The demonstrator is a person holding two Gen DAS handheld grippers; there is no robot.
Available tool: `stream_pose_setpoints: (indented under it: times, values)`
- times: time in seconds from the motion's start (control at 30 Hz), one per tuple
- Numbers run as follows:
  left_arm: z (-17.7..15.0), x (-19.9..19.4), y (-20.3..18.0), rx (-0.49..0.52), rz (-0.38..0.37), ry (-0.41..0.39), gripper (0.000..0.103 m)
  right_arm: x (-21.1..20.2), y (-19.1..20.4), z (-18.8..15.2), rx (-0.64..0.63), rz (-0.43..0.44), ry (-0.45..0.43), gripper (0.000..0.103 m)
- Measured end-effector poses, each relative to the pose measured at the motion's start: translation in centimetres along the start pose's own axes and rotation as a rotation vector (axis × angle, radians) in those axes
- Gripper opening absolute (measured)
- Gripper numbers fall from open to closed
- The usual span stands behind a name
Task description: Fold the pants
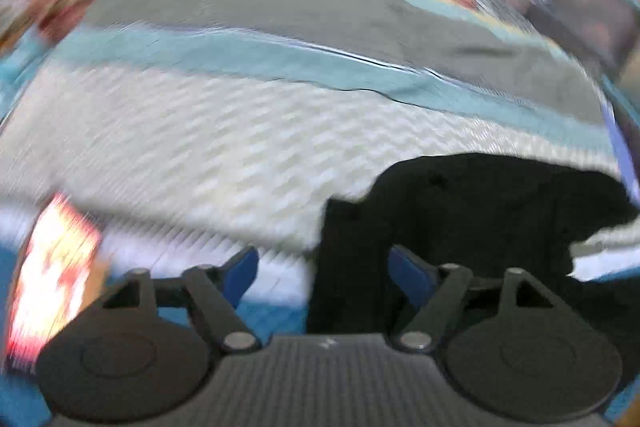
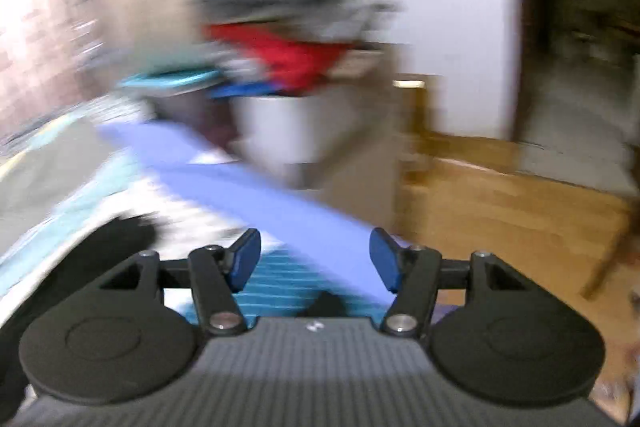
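Black pants [image 1: 460, 227] lie on a striped bedspread [image 1: 200, 155].

A home bedroom; a bed spread with striped bedding [image 1: 248, 59]; a heaped laundry basket [image 2: 280, 131]; wooden floor [image 2: 500, 211]

The pants [image 1: 460, 211] were matt black cloth; the bedcover [image 1: 200, 155] was woven cloth with a ribbed texture; the floor [image 2: 520, 211] was smooth wood; the pads [image 2: 244, 259] looked like matt blue plastic.
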State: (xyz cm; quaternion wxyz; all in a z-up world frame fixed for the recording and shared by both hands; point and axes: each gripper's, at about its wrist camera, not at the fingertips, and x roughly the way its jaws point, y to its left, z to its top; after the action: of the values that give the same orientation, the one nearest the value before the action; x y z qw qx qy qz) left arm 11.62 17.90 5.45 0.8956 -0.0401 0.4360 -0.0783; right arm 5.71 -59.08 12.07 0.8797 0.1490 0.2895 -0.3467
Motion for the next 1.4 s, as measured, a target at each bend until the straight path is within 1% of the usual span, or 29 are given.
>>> stream_pose_setpoints:
  times: [0.07, 0.13, 0.23, 0.27, 0.3, 0.33, 0.37, 0.4, 0.47, 0.53, 0.57, 0.6, 0.67, 0.77, 0.8, 0.83, 0.87, 0.93, 0.97, 1.03, 1.07, 1.1, 1.17, 1.23, 1.27, 1.3, 1.33, 1.37, 1.4]
  values:
    - [1.1, 3.1, -2.4, 0.112, 0.014, 0.001, 0.089, 1.8, 3.9, 1.5, -0.048, 0.118, 0.045, 0.062]
    - [1.5, 5.8, -4.8, 0.217, 0.040, 0.020, 0.089, 4.6, 8.0, 3.1, -0.052, 0.214, 0.106, 0.062]
    - [1.2, 8.4, -6.9, 0.313, 0.040, 0.048, 0.090, 9.4, 13.8, 3.7, -0.065, 0.280, 0.204, 0.063]
    - [1.2, 9.1, -7.5, 0.341, 0.049, 0.049, 0.083, 11.3, 15.7, 3.7, -0.090, 0.277, 0.238, 0.064]
    - [1.1, 9.9, -7.8, 0.368, 0.059, 0.057, 0.058, 13.3, 17.9, 3.4, -0.129, 0.258, 0.273, 0.064]
    - [1.2, 10.6, -7.8, 0.374, 0.073, 0.073, 0.044, 15.3, 19.5, 2.9, -0.165, 0.224, 0.297, 0.064]
    - [1.4, 11.4, -7.6, 0.358, 0.094, 0.097, 0.024, 16.7, 21.0, 2.6, -0.187, 0.182, 0.312, 0.064]
    - [1.6, 11.8, -7.0, 0.333, 0.103, 0.111, 0.015, 18.3, 22.0, 2.2, -0.206, 0.143, 0.325, 0.064]
    - [2.3, 11.9, -5.8, 0.274, 0.122, 0.093, 0.011, 21.5, 23.0, 1.6, -0.220, 0.072, 0.336, 0.064]
    - [3.3, 11.3, -4.7, 0.226, 0.191, 0.038, 0.009, 24.0, 22.9, 1.3, -0.223, 0.032, 0.372, 0.062]
    - [4.0, 10.8, -4.1, 0.182, 0.206, 0.006, 0.009, 25.3, 23.0, 1.1, -0.246, 0.017, 0.412, 0.037]
    - [4.6, 10.0, -3.4, 0.128, 0.195, -0.025, 0.009, 26.4, 23.2, 0.4, -0.271, -0.005, 0.446, 0.004]
    - [5.4, 8.9, -2.4, 0.051, 0.179, -0.079, 0.009, 25.9, 23.6, 0.6, -0.267, 0.017, 0.375, 0.003]
    - [5.6, 9.8, -2.6, 0.045, 0.213, -0.100, 0.009, 22.7, 23.1, 2.9, -0.142, 0.183, 0.147, 0.003]
    - [5.6, 10.6, -2.7, 0.040, 0.226, -0.081, 0.009, 22.0, 22.5, 3.3, -0.090, 0.219, 0.098, 0.003]
    - [5.4, 11.5, -2.7, 0.036, 0.232, -0.057, 0.009, 22.0, 22.3, 3.4, -0.078, 0.223, 0.086, 0.003]
    - [5.3, 12.5, -2.6, 0.032, 0.240, -0.035, 0.009, 22.4, 22.5, 3.3, -0.104, 0.201, 0.105, 0.003]
    - [4.9, 13.3, -2.8, 0.026, 0.250, -0.017, 0.010, 23.5, 22.7, 2.8, -0.160, 0.162, 0.183, 0.004]
    - [4.7, 13.4, -2.8, 0.021, 0.251, -0.015, 0.010, 23.8, 22.3, 2.7, -0.148, 0.165, 0.213, 0.008]
    - [4.5, 13.4, -2.6, 0.016, 0.252, -0.020, 0.014, 24.6, 21.7, 2.7, -0.089, 0.153, 0.270, 0.024]
    - [4.4, 13.3, -2.6, 0.017, 0.252, -0.023, 0.015, 24.6, 21.6, 2.7, -0.061, 0.134, 0.272, 0.049]
    - [4.3, 13.3, -2.6, 0.020, 0.249, -0.022, 0.015, 24.3, 21.4, 2.8, -0.036, 0.121, 0.258, 0.059]
    - [4.4, 13.2, -2.6, 0.025, 0.240, -0.026, 0.017, 24.1, 21.4, 3.3, -0.010, 0.114, 0.267, 0.059]
    - [4.6, 13.1, -2.7, 0.033, 0.234, -0.032, 0.027, 24.8, 22.3, 3.4, -0.013, 0.086, 0.323, 0.059]
    - [4.6, 13.1, -2.8, 0.038, 0.238, -0.034, 0.032, 25.4, 22.9, 3.3, -0.029, 0.064, 0.346, 0.062]
    - [4.8, 13.5, -2.9, 0.045, 0.245, -0.031, 0.032, 26.0, 23.6, 2.8, -0.051, 0.041, 0.367, 0.067]
    - [4.7, 13.7, -3.1, 0.048, 0.249, -0.025, 0.032, 26.8, 24.2, 2.4, -0.075, 0.015, 0.393, 0.068]
    - [4.6, 14.0, -3.2, 0.049, 0.248, -0.019, 0.022, 27.4, 24.6, 1.8, -0.095, -0.006, 0.416, 0.068]
    - [4.5, 14.2, -3.3, 0.050, 0.235, -0.014, 0.010, 28.0, 25.1, 1.1, -0.129, -0.032, 0.426, 0.052]
